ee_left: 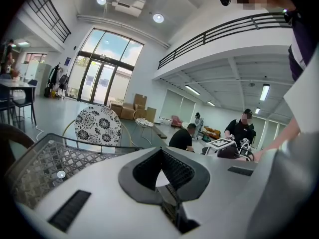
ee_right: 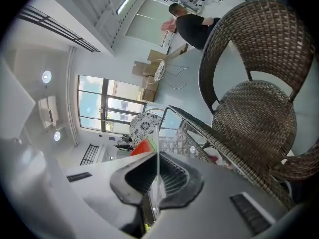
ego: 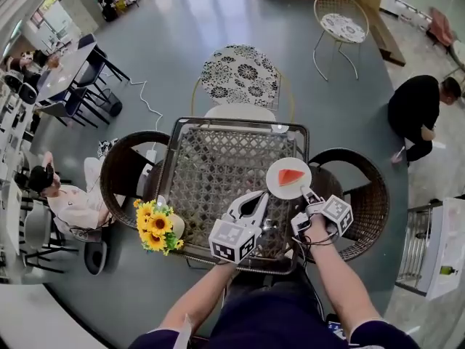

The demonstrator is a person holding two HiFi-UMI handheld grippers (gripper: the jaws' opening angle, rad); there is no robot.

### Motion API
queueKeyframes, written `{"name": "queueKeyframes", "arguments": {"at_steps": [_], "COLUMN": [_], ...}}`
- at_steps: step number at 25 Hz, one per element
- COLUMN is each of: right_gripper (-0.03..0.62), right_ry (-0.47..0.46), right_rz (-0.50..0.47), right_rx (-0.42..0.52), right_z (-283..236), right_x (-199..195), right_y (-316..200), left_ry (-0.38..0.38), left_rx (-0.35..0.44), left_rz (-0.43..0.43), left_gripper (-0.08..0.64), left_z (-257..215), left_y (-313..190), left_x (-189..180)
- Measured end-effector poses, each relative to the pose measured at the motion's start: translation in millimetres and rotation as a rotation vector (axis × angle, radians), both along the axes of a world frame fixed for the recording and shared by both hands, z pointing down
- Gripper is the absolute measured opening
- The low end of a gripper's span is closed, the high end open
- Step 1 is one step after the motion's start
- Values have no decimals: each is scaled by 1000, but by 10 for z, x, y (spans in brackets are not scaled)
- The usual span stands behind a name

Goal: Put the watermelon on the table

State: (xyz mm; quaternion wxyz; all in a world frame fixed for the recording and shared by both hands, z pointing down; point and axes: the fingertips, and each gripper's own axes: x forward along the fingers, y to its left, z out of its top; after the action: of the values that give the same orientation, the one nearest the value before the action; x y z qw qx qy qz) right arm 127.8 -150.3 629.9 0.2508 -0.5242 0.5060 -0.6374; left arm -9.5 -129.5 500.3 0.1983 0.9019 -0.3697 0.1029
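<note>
A red watermelon slice (ego: 291, 176) lies on a round white plate (ego: 280, 184) held just above the right near part of the wicker-topped table (ego: 238, 123). My right gripper (ego: 306, 193) is shut on the plate's near rim. In the right gripper view the plate (ee_right: 158, 153) shows edge-on as a thin white line between the pads, with the watermelon (ee_right: 142, 146) red behind it. My left gripper (ego: 256, 199) hovers over the table's near edge, left of the plate, with its jaws spread and nothing between them; in its own view the left gripper (ee_left: 162, 167) shows a V-shaped gap.
A vase of sunflowers (ego: 155, 227) stands at the table's near left corner. Dark wicker chairs flank the table at left (ego: 128, 167) and right (ego: 367, 195), and a patterned chair (ego: 240, 75) stands behind. One person crouches at right (ego: 415, 111); another sits at left (ego: 67, 198).
</note>
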Motion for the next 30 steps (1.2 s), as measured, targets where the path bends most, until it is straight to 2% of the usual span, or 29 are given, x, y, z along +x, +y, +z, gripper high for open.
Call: {"name": "queueKeyframes", "arguments": {"at_steps": [10,17,30], "right_gripper": [14,14,14], "right_ry": [20,22,50], "right_rz": [-56,-103,-131], "right_rx": [-38,-39,-76], "right_z": [422,540,711], "right_x": [-3,-108,-186], "right_y": [-229,-301,-285], "left_ry": [-29,-31,-23], "left_rx": [-49,-62,-87], "left_rz": [-22,-17,-19], "left_gripper": [3,3,3], "left_z": [308,389,462], "left_y": [-126,-180,-178], "left_x": [19,68,46]}}
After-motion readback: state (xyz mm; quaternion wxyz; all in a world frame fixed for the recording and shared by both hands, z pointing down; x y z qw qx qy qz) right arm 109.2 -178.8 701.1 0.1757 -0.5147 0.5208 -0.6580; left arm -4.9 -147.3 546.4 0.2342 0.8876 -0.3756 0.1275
